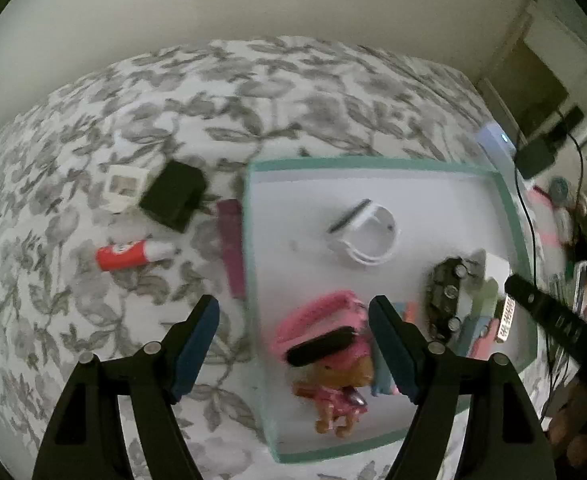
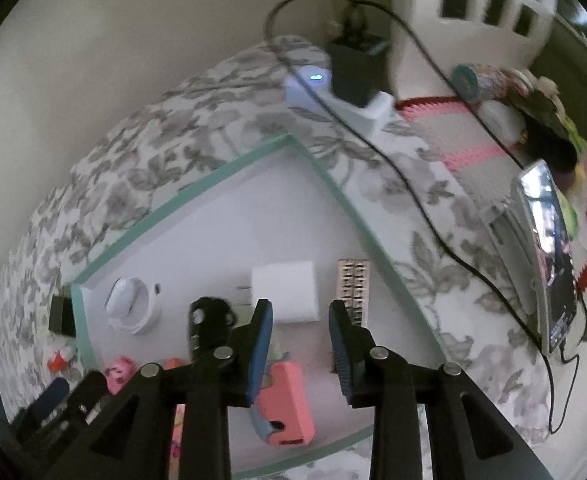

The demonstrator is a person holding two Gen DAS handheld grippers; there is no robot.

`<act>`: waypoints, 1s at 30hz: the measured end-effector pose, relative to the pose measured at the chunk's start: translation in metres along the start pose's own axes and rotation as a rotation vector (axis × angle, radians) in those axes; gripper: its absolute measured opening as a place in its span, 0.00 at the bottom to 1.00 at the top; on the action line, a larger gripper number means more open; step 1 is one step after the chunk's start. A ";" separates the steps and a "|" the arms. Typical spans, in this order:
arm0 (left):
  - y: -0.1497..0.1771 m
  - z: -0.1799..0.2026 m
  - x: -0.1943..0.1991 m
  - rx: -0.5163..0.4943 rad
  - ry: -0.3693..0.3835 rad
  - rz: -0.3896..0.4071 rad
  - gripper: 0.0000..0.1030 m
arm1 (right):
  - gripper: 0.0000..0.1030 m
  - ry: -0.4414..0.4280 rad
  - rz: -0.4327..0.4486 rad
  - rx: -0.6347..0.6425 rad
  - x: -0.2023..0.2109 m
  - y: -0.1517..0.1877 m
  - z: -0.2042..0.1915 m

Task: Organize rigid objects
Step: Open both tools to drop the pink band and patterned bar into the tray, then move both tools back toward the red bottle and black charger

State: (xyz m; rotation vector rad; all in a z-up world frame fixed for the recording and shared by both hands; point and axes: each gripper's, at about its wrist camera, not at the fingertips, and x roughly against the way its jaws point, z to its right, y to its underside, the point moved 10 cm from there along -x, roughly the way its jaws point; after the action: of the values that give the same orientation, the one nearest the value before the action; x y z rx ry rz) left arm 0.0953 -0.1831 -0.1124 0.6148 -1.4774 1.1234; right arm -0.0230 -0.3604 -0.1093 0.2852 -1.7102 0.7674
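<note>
- Left gripper [image 1: 293, 344]: jaws spread wide, nothing clamped. A pink doll [image 1: 329, 364] with a black-brimmed hat is seen lying below and between the fingers, untouched by the pads as far as can be told.
- Right gripper [image 2: 299, 344]: jaws parted a little, nothing pinched. A coral-pink block [image 2: 287, 404] is seen under the left finger, lying flat on the tray floor.
- Tray [image 1: 373, 163]: white floor, teal rim, set on the floral bedspread [image 1: 173, 92]. Both grippers are pointed steeply down over it.
- Inside the tray, seen from the left wrist: white coiled cable [image 1: 363, 234] near the middle; black key fob [image 1: 445, 292] to its right; a strip of staples [image 1: 507, 318] near the right rim.
- Inside the tray, seen from the right wrist: white charger cube [image 2: 285, 292] just ahead of the fingers, staple strip just beside it on the right, key fob and coiled cable to the left.
- Outside the tray, left side: maroon bar [image 1: 231, 246] against the rim; black adapter [image 1: 173, 196]; small white box [image 1: 123, 188] touching the adapter; red-and-white tube [image 1: 133, 255] nearer the camera.
- Far corner of the bed: white dock [image 2: 333, 96] with a lit dot, a black unit standing on it, black wire [image 2: 421, 208] trailing over the bedspread.
- Right edge: phone [image 2: 549, 256] propped on its side, screen lit.
</note>
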 end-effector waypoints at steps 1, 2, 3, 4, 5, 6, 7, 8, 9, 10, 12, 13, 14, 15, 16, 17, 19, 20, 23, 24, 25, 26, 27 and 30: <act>-0.001 -0.005 0.001 0.015 -0.002 0.000 0.76 | 0.31 0.000 -0.001 0.015 -0.001 0.001 -0.004; -0.001 -0.010 0.001 0.032 -0.003 0.000 0.79 | 0.31 0.001 -0.002 0.030 -0.002 0.003 -0.009; -0.001 -0.019 0.002 0.057 -0.007 -0.001 0.83 | 0.31 -0.001 -0.003 0.052 -0.002 0.005 -0.015; -0.002 -0.025 0.003 0.072 -0.011 0.000 0.88 | 0.31 -0.004 -0.002 0.075 -0.002 0.008 -0.021; -0.002 -0.033 0.003 0.093 -0.017 0.002 0.88 | 0.32 -0.007 -0.002 0.092 -0.003 0.009 -0.027; -0.003 -0.040 0.003 0.108 -0.021 0.002 0.88 | 0.35 -0.014 -0.003 0.112 -0.003 0.011 -0.033; -0.003 -0.046 0.004 0.123 -0.024 0.002 0.88 | 0.39 -0.026 -0.003 0.134 -0.003 0.014 -0.041; -0.003 -0.052 0.004 0.136 -0.025 0.004 0.88 | 0.46 -0.031 -0.003 0.148 -0.003 0.015 -0.047; -0.003 -0.060 0.004 0.156 -0.029 0.008 0.88 | 0.52 -0.036 -0.002 0.169 -0.003 0.018 -0.054; -0.004 -0.066 0.005 0.168 -0.033 0.012 0.88 | 0.54 -0.040 -0.002 0.182 -0.003 0.020 -0.059; -0.004 -0.080 0.006 0.197 -0.040 0.019 0.88 | 0.61 -0.054 0.001 0.213 -0.003 0.024 -0.071; -0.003 -0.088 0.006 0.215 -0.041 0.022 0.88 | 0.66 -0.060 0.004 0.227 -0.003 0.026 -0.076; -0.003 -0.097 0.006 0.237 -0.040 0.023 0.88 | 0.69 -0.066 0.006 0.241 -0.002 0.028 -0.081; -0.002 -0.102 0.006 0.250 -0.040 0.023 0.88 | 0.71 -0.072 0.008 0.257 -0.002 0.030 -0.087; -0.001 -0.110 0.005 0.270 -0.044 0.023 0.88 | 0.73 -0.075 0.009 0.266 -0.002 0.031 -0.090; 0.000 -0.118 0.005 0.286 -0.050 0.025 0.88 | 0.76 -0.077 0.010 0.277 -0.003 0.033 -0.094; 0.001 -0.135 0.006 0.322 -0.068 0.031 0.91 | 0.80 -0.085 0.010 0.295 -0.003 0.036 -0.101; 0.002 -0.142 0.006 0.336 -0.076 0.035 0.94 | 0.81 -0.088 0.009 0.300 -0.003 0.038 -0.103; 0.004 -0.164 0.011 0.378 -0.100 0.054 0.94 | 0.84 -0.095 0.009 0.312 -0.005 0.040 -0.109; 0.005 -0.169 0.011 0.387 -0.103 0.058 0.94 | 0.87 -0.099 0.011 0.313 -0.005 0.041 -0.111; 0.005 -0.175 0.012 0.400 -0.107 0.064 0.94 | 0.89 -0.102 0.011 0.314 -0.005 0.041 -0.112; 0.005 -0.180 0.013 0.409 -0.109 0.067 0.94 | 0.93 -0.105 0.011 0.314 -0.005 0.041 -0.114; 0.006 -0.185 0.014 0.420 -0.112 0.071 0.94 | 0.97 -0.113 0.012 0.314 -0.005 0.042 -0.116; 0.006 -0.197 0.017 0.434 -0.136 0.086 0.94 | 1.00 -0.146 0.017 0.318 -0.005 0.044 -0.123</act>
State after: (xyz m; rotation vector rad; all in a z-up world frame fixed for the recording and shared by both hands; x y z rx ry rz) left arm 0.1752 -0.0019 -0.1139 0.9486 -1.3903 1.5115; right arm 0.0492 -0.2518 -0.1160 0.5570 -1.7249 1.0539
